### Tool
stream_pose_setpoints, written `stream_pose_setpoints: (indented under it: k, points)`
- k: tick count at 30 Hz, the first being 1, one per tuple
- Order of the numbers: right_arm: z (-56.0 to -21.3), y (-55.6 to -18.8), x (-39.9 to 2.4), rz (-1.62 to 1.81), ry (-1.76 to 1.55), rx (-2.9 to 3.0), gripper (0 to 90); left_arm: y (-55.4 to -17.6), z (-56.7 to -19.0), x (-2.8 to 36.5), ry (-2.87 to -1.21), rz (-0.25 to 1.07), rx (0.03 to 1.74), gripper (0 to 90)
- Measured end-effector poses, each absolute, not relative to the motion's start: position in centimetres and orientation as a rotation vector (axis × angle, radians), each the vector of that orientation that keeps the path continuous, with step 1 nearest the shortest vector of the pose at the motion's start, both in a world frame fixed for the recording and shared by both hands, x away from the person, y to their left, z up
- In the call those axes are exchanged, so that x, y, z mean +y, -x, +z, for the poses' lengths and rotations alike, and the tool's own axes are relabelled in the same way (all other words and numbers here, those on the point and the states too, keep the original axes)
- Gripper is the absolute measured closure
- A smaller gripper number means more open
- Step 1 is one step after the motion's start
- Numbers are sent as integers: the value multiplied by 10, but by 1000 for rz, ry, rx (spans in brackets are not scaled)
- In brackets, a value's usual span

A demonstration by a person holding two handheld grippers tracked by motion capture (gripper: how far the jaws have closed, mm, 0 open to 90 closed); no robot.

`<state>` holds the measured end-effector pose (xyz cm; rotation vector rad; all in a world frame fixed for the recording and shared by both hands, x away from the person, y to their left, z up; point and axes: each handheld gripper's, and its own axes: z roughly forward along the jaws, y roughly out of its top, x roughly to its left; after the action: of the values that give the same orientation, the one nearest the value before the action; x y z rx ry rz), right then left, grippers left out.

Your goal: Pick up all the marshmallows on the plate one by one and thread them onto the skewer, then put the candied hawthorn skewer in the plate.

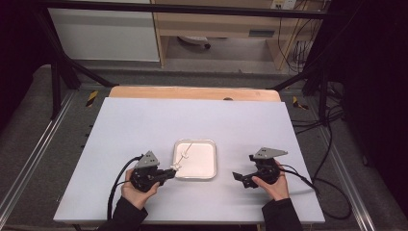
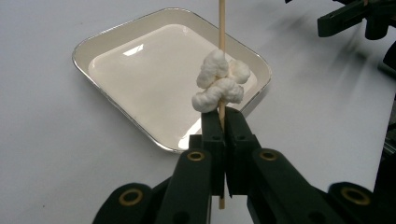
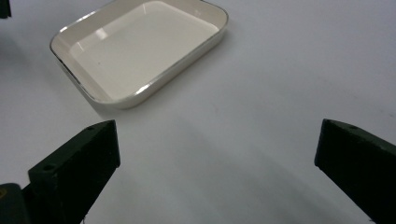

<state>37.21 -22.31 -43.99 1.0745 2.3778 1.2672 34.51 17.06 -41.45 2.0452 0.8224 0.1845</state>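
1. Clamping a thin wooden skewer near its lower end, the left gripper is sitting at the near left corner of the tray, with its jaws pressed together on the stick.
2. White puffy pieces, which look like marshmallow or popcorn, are sitting bunched on the skewer just above the jaws, and the bare stick is running on past them over the tray.
3. In the high view, the left gripper is resting beside the tray, and the skewer is slanting across the tray's left part.
4. Lying shallow and cream-coloured with a shiny rim, the tray is sitting at the middle of the white table and is holding nothing else.
5. Hovering well to the right of the tray, the right gripper is standing with its jaws wide apart and gripping nothing; its own view is looking across bare table toward the tray.
6. Judging from this, the step in hand is stripping the pieces off the skewer into the tray.
7. To do it well, the left grip should be staying firm and low on the stick, holding the pieces over the tray's floor.
8. The right jaws should be closing lightly around the bare stick beside the pieces, then sliding along it, so the soft pieces are pushed rather than squashed.
9. Too much squeeze is likely to be snapping the thin stick.
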Motion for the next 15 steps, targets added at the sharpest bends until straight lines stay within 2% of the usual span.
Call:
stream_pose_setpoints:
  k: [15]
  points:
    - [-449, -362, -248, 1204, -1107, 2352, 8, -360, -397, 168, -2060, 183, 854, 878]
